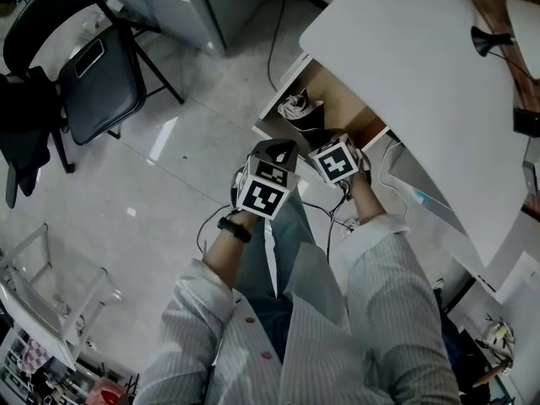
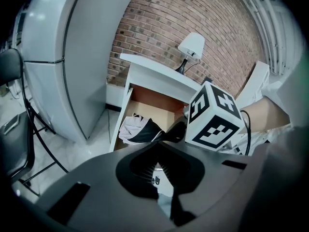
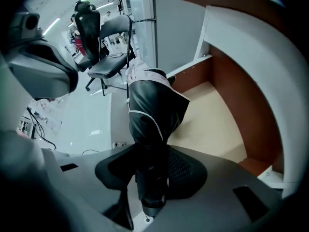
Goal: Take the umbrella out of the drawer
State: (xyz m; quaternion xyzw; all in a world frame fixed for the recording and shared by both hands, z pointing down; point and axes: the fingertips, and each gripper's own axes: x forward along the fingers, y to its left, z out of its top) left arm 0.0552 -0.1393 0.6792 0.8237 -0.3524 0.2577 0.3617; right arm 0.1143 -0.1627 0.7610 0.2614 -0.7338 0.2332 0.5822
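Observation:
The umbrella (image 3: 152,115) is folded, black with white trim and a pale canopy end. My right gripper (image 3: 152,178) is shut on its dark handle (image 3: 150,192), and the canopy hangs away from the jaws over the open drawer (image 3: 212,115). In the head view the umbrella (image 1: 297,108) shows above the drawer's wooden bottom (image 1: 354,108), just ahead of my right gripper (image 1: 337,160). My left gripper (image 1: 268,188) hovers beside it. Its jaws (image 2: 161,170) stand a little apart with nothing between them. The left gripper view shows the umbrella (image 2: 140,129) at the drawer's (image 2: 149,108) front.
The white desk top (image 1: 413,83) overhangs the drawer and carries a lamp (image 1: 489,39). A black folding chair (image 1: 101,74) and a grey cabinet (image 1: 194,7) stand at the far left. Cables (image 1: 207,222) lie on the pale floor near the person's legs.

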